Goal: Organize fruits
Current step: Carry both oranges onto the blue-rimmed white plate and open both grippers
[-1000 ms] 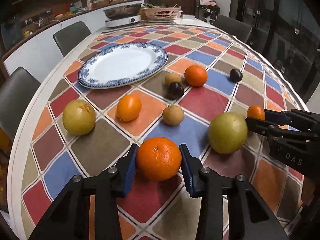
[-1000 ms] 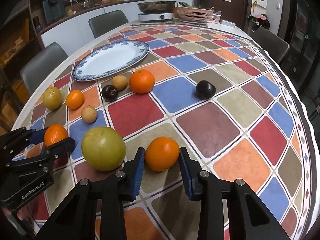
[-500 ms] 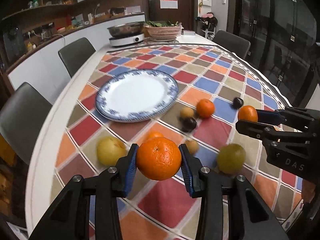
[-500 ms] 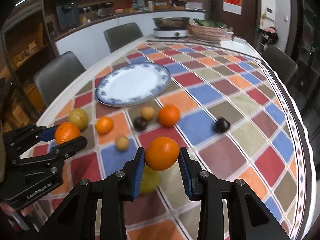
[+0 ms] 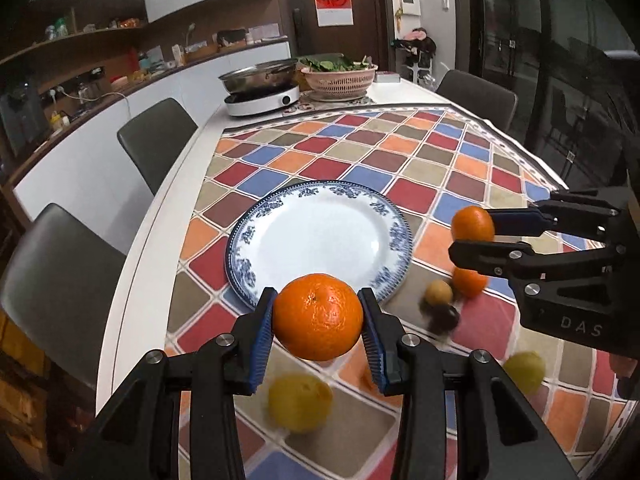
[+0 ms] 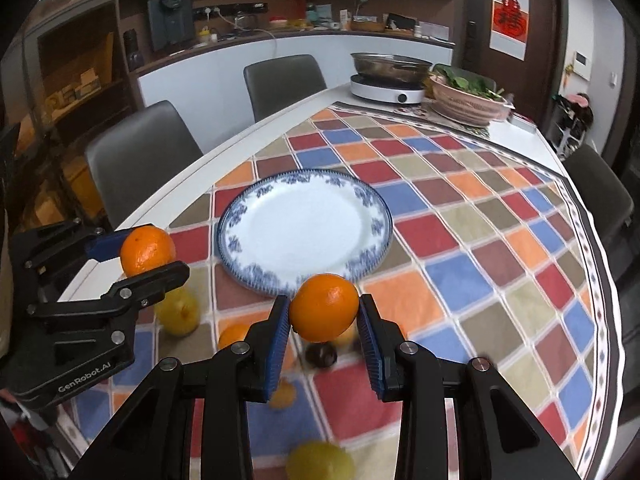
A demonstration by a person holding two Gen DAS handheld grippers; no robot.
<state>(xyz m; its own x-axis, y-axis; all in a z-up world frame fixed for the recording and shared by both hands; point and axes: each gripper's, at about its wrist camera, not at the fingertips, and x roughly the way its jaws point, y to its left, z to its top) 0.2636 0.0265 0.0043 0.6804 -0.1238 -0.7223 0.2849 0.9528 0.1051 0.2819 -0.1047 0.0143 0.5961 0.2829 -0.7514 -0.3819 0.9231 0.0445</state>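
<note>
A long dining table (image 5: 160, 280) under a checked tablecloth (image 5: 420, 160) of red, blue, orange and tan squares carries a blue-rimmed white plate (image 5: 320, 240), and everything else can be placed from that plate. The plate holds nothing. The left gripper (image 5: 318, 330) hangs above the cloth at the plate's near rim, its blue pads pressed narrow on either side of a large orange (image 5: 318, 316) lifted clear of the table. The right gripper (image 6: 324, 328) sits at the plate's near edge in its own view, likewise clamped on a smaller orange (image 6: 324, 313) held in the air; from the left wrist it shows to the right of the plate. On the cloth nearer than the plate lie the loose fruits, blurred: a yellow-green pear (image 5: 300, 402), a second yellow-green fruit (image 5: 524, 372), another orange (image 5: 470, 282), a small tan fruit (image 5: 438, 293) and a dark plum (image 5: 442, 318) touching it.
</note>
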